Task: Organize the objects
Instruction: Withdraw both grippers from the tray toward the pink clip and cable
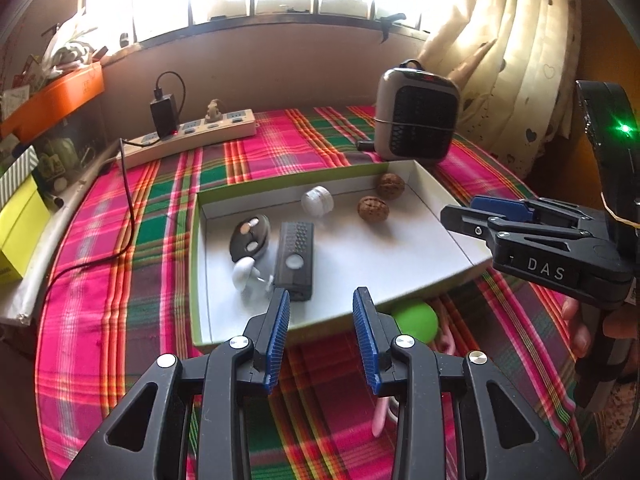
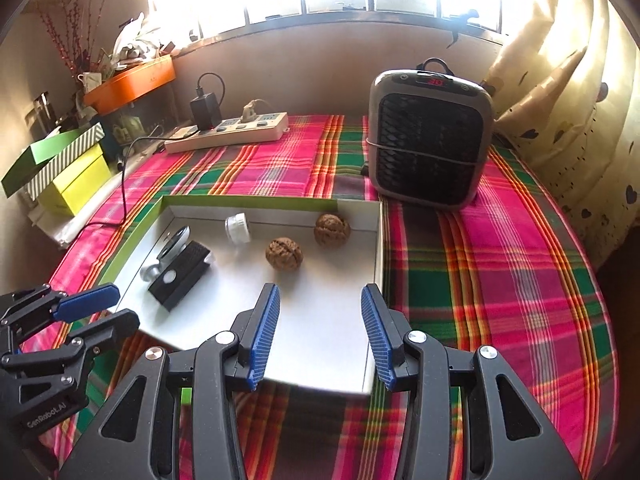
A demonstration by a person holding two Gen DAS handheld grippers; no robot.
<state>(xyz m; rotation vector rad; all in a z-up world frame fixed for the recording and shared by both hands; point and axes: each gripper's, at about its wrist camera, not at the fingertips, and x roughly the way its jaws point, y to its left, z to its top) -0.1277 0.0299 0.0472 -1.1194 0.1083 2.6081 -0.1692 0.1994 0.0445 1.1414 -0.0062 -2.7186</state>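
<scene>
A shallow box with a green rim (image 1: pixel 195 264) (image 2: pixel 240 200) lies on the plaid cloth. Inside it lie two walnuts (image 1: pixel 373 209) (image 2: pixel 284 254), a white cap (image 1: pixel 318 200) (image 2: pixel 237 228), a black oval remote (image 1: pixel 250 236), a black rectangular remote (image 1: pixel 295 256) (image 2: pixel 180 276) and a small white mushroom-shaped piece (image 1: pixel 244 272). Outside the near edge are a green ball (image 1: pixel 414 320) and a pink item (image 1: pixel 380 416). My left gripper (image 1: pixel 322 300) (image 2: pixel 124 306) is open over the near edge, holding nothing. My right gripper (image 2: pixel 320 296) (image 1: pixel 460 216) is open at the box's right end, holding nothing.
A grey fan heater (image 1: pixel 416 116) (image 2: pixel 428 140) stands behind the box at the right. A power strip (image 1: pixel 192 136) (image 2: pixel 228 132) with a charger and trailing cable (image 1: pixel 128 216) lies at the back left. Cardboard boxes (image 2: pixel 72 176) sit off the left edge, and a curtain (image 2: pixel 560 92) hangs at the right.
</scene>
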